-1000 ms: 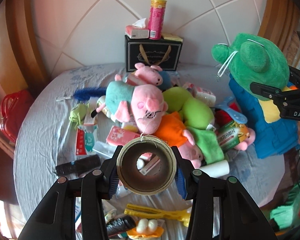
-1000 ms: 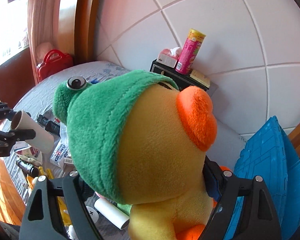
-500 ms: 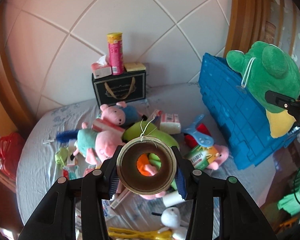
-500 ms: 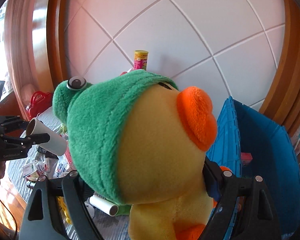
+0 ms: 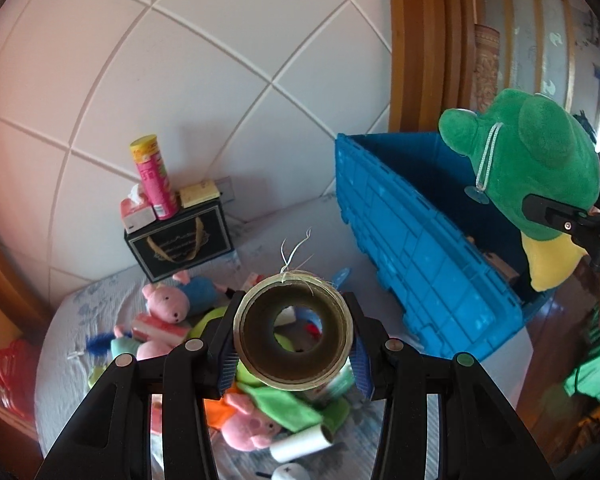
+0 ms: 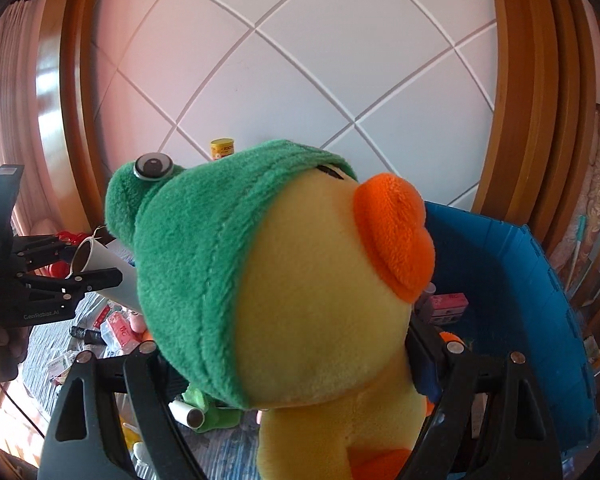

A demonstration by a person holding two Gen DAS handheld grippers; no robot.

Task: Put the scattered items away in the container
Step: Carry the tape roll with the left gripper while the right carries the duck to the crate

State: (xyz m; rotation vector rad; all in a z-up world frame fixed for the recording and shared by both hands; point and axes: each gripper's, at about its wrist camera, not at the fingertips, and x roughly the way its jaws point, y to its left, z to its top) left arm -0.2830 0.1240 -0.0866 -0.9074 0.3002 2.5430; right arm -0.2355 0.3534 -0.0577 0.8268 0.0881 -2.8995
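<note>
My left gripper (image 5: 294, 346) has its jaws clamped on a cardboard roll (image 5: 294, 330), seen end-on, a few loose threads sticking up from its rim. My right gripper (image 6: 288, 364) has its jaws spread wide around a plush duck in a green frog hood (image 6: 268, 288), pads pressed into its sides. Both held up off the bed (image 5: 60, 360). Blue crate (image 5: 416, 264) stands at the bed's right edge, open top; the duck hangs just over its near rim in the left view. A pink box (image 6: 446, 307) lies inside the crate. Below: pink pig plush (image 5: 166, 302), white roll (image 5: 300, 442), green cloth, more clutter. Black gift box (image 5: 180, 246) against the wall, pink can (image 5: 156, 182) on top.
</note>
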